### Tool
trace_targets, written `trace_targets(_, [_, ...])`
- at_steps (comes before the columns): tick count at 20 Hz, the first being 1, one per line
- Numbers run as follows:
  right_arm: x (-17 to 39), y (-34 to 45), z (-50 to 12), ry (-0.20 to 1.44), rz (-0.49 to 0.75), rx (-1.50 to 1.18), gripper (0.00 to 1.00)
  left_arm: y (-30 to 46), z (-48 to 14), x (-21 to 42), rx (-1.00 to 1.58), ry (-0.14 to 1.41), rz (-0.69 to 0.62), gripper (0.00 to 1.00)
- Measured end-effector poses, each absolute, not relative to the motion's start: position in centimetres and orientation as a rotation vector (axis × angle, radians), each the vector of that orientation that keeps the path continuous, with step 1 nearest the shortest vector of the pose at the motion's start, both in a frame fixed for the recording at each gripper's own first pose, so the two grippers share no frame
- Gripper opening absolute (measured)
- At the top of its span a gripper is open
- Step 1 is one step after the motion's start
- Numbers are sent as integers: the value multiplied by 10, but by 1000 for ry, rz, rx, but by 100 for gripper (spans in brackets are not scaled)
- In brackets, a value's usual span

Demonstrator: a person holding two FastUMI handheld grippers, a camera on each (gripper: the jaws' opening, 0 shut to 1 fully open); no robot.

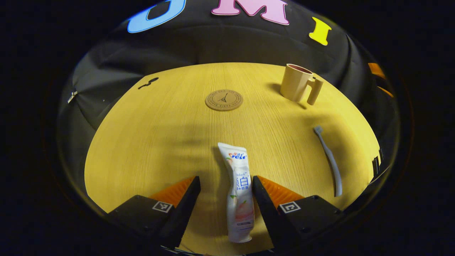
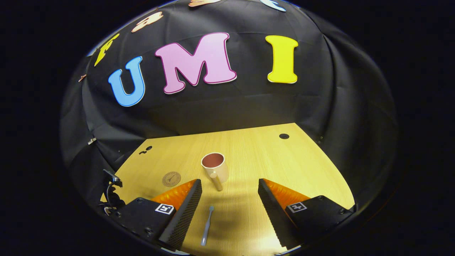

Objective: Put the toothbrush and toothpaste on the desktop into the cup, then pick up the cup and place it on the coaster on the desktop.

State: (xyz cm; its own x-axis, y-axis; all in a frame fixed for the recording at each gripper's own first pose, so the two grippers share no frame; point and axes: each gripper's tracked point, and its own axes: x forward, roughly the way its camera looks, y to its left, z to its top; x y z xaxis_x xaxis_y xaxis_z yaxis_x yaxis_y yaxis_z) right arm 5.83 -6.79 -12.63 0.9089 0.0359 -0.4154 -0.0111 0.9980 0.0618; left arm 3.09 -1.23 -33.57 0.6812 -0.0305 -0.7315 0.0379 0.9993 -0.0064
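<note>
A white toothpaste tube (image 1: 238,192) lies flat on the wooden desktop, lengthwise between the fingers of my left gripper (image 1: 226,181), which is open around it without touching. To its right lies a grey toothbrush (image 1: 330,161). A beige cup (image 1: 296,83) with a handle stands upright at the far right, and a round brown coaster (image 1: 224,100) lies at the far centre. In the right gripper view, my right gripper (image 2: 230,185) is open above the desktop; the toothbrush (image 2: 207,225) lies just inside its left finger, the cup (image 2: 214,167) stands ahead and the coaster (image 2: 171,179) lies to the left.
The desktop (image 1: 149,142) ends at the black cloth wall behind. A dark cable hole (image 2: 284,136) sits near the far right edge and a small dark mark (image 1: 148,83) at the far left. The other gripper's cables (image 2: 112,193) show at the desk's left edge.
</note>
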Motion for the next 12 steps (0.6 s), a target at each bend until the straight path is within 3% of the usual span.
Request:
trace_targets(4, [69,-66,-150,490,69,103,98,-19,-335,33,17,846,-50,81])
trace_targets(5, [71,-61,-157,507,93,122,98,-23,-336,35,24,852,-54,71])
trace_targets(6, [69,-55,-169,532,117,136,98,-25,-336,34,30,852,-59,68])
trace_targets(7, [66,-50,-184,565,130,142,98,-27,-335,36,35,854,-57,50])
trace_targets(9, [55,-38,-214,651,157,154,98,-27,-336,36,33,874,-43,41])
trace_targets(12, [40,-24,-242,737,171,158,98,-29,-335,38,14,921,-64,34])
